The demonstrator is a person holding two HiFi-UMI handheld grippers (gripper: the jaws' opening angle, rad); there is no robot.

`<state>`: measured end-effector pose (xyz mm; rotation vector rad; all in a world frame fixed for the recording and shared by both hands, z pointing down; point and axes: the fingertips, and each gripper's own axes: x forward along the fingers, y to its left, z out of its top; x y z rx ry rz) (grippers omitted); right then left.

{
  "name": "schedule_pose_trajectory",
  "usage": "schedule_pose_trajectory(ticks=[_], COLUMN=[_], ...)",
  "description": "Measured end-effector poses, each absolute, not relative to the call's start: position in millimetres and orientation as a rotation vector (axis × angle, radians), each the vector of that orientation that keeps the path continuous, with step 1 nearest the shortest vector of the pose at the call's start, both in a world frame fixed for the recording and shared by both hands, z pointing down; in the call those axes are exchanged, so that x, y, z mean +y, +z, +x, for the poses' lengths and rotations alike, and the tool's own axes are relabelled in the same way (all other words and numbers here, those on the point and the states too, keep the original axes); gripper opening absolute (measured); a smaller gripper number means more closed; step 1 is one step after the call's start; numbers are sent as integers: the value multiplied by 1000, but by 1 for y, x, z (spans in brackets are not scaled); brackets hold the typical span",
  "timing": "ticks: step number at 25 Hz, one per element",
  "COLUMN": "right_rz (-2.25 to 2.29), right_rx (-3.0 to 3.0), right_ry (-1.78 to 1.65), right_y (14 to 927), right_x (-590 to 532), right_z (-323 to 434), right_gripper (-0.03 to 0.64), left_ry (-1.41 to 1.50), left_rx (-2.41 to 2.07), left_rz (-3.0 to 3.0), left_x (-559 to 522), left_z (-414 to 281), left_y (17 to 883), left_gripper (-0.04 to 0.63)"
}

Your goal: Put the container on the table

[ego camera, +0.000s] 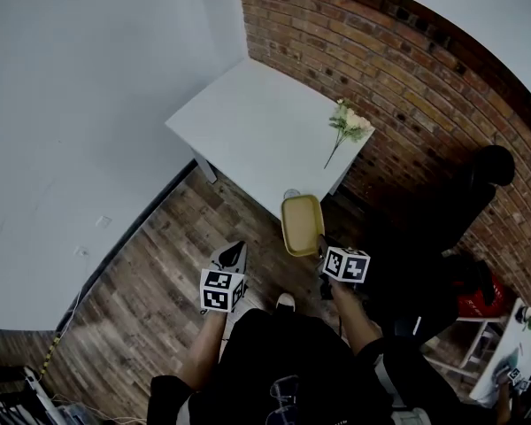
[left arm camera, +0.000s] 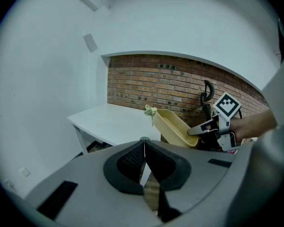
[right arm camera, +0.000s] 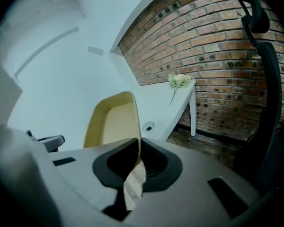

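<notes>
Jaws of the right gripper (ego camera: 322, 247) are pressed together on the thin near rim of a shallow yellow container (ego camera: 303, 224), and the right gripper view shows that rim wall running down between the two dark pads of the right gripper (right arm camera: 138, 156). The container (right arm camera: 112, 122) is held in the air, tilted with its far end raised. In the head view it sits at the near edge of a white table (ego camera: 257, 122), mostly over the wooden floor (ego camera: 159, 299) and only its far end reaching the tabletop. The left gripper (ego camera: 238, 250) hangs to the left of the container and apart from it. In its own view the left gripper (left arm camera: 144, 151) has its jaws closed against each other with nothing between them, and the container (left arm camera: 175, 126) shows to the right beyond them. The table (left arm camera: 113, 122) stands in a corner, with a white wall on its left and a brick wall (ego camera: 407, 87) on its far right. A sprig of pale flowers (ego camera: 347, 127) lies on the right part of the tabletop, well apart from the container. A small round object (right arm camera: 148, 126) sits at the table's near edge, just beside the container's far end.
</notes>
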<state>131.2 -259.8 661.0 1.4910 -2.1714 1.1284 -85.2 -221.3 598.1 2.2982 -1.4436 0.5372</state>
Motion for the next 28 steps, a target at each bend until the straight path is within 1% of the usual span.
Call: schedule_pose_trajectory(ticks=[13,28], right_rz=[1441,1076], right_rx=[-2153,-2149], right_ry=[1061,819], right_y=[671,709], right_x=[-314,-406], right_z=[129,104], right_gripper=[37,37], left_ry=[508,543], left_rx=[-1397,-1260], left_rz=[2277,2331], left_x=[-276,-398], left_z=[-83,-107], left_y=[616,633], left_gripper=[15,15])
